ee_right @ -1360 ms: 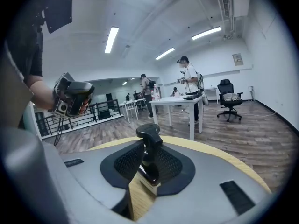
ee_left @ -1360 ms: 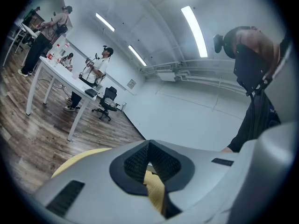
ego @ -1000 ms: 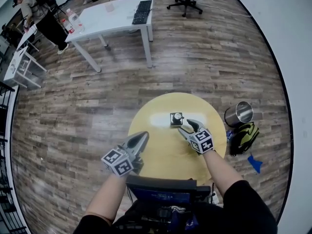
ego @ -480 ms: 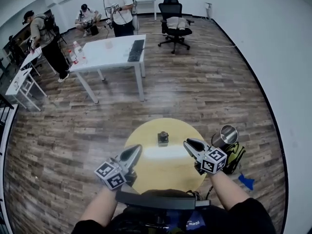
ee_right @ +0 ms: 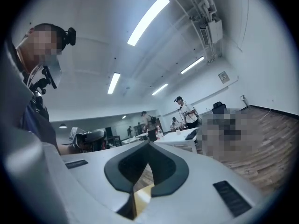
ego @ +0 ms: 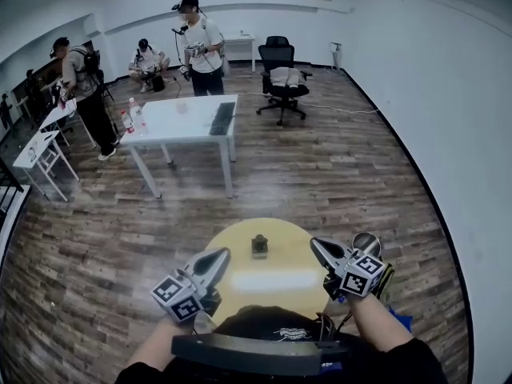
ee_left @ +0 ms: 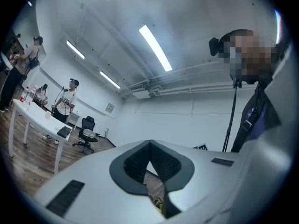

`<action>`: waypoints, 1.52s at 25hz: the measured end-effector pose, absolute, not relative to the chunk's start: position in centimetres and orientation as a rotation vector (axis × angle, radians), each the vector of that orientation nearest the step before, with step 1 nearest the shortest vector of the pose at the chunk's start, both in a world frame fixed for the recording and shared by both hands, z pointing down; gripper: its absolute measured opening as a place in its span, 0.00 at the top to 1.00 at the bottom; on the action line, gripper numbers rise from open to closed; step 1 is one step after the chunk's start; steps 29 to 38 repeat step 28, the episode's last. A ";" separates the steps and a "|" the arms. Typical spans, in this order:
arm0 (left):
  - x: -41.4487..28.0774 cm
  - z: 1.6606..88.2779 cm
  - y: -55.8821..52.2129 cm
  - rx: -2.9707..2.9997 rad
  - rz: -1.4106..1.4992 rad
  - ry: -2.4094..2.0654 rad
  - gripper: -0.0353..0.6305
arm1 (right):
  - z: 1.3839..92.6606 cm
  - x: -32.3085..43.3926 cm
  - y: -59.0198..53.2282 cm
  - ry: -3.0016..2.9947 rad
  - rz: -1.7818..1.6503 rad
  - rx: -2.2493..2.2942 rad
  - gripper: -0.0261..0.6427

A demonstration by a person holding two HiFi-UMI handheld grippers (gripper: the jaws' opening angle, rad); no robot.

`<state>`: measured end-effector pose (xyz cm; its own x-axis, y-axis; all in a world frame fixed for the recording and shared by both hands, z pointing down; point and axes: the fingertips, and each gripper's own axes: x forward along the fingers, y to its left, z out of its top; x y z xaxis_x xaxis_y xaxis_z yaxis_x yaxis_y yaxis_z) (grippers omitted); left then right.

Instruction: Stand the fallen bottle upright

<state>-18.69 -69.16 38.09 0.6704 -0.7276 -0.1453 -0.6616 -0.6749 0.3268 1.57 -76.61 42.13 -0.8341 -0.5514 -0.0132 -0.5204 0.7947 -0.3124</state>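
— Jaws?
— Both pairs pressed together, empty; the right gripper (ego: 318, 246) has just been closing, the left gripper (ego: 216, 256) meets at its tips.
— The bottle?
— 1 small dark bottle (ego: 259, 246), upright on the round yellow table (ego: 280, 272), between the 2 grippers, touching neither.

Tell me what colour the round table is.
Yellow. The table shows best in the head view.

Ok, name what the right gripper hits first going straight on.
Nothing close: the right gripper, jaws just closed on nothing, points level over the round table; probably the white table across the room first, depth unclear.
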 end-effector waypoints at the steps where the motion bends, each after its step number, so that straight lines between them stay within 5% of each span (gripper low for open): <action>1: -18.6 38.2 -68.8 2.634 -0.385 -1.119 0.91 | 42.1 1.8 -76.2 2.877 -0.455 -0.859 0.95; 38: -19.6 38.7 -66.3 2.596 -0.411 -1.146 0.91 | 42.4 -0.3 -73.9 2.960 -0.414 -0.766 0.95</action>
